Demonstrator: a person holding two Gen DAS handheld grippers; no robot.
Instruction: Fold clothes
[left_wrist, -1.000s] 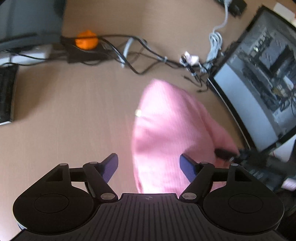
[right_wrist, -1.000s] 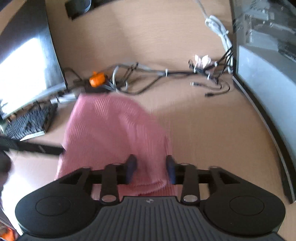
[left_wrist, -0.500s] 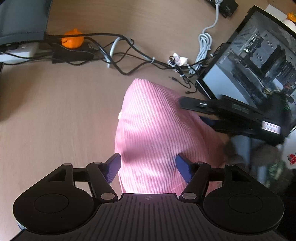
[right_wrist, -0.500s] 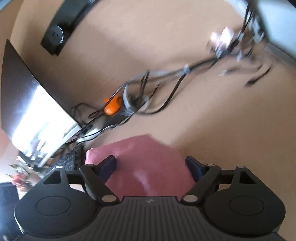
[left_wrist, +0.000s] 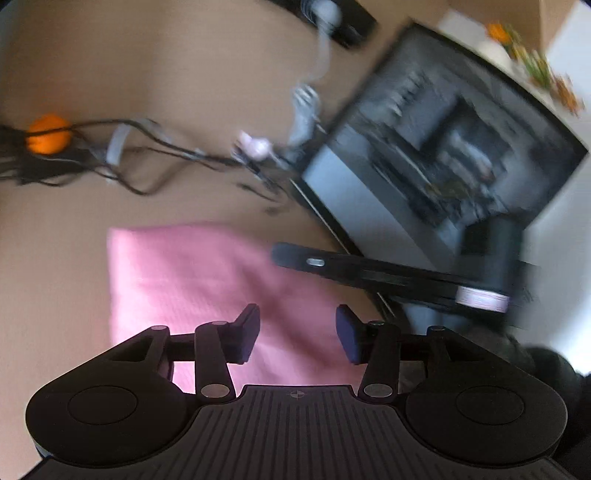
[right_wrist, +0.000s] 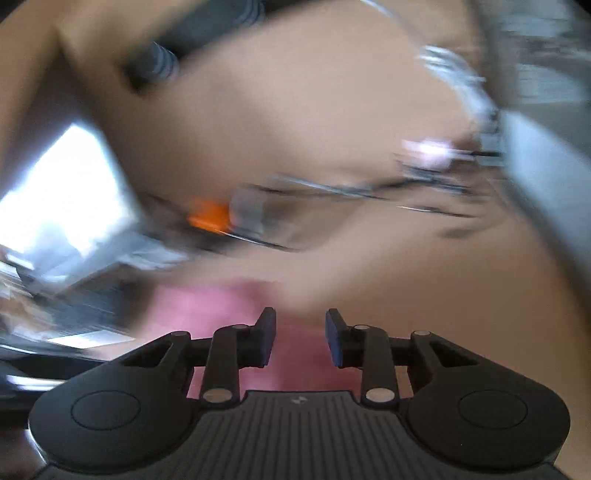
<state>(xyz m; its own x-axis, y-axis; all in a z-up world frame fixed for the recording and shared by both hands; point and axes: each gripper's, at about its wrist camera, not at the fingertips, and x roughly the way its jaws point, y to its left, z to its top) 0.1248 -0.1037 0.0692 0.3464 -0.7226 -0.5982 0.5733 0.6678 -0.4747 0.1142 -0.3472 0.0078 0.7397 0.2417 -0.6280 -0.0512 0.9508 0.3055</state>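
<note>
A pink ribbed garment lies folded flat on the wooden desk. My left gripper is open above its near edge, with nothing between the fingers. The right gripper shows in the left wrist view as a dark bar reaching over the cloth's right side. In the blurred right wrist view, my right gripper is open and empty over the pink cloth.
A monitor stands at the right. A tangle of cables with an orange object runs across the far desk. A second screen and a keyboard sit at the left in the right wrist view.
The right gripper let go of the pink cloth and opened, then narrowed a little. The cloth dropped from a raised drape to lie flat. Both cameras are moving; the right view is heavily blurred.
</note>
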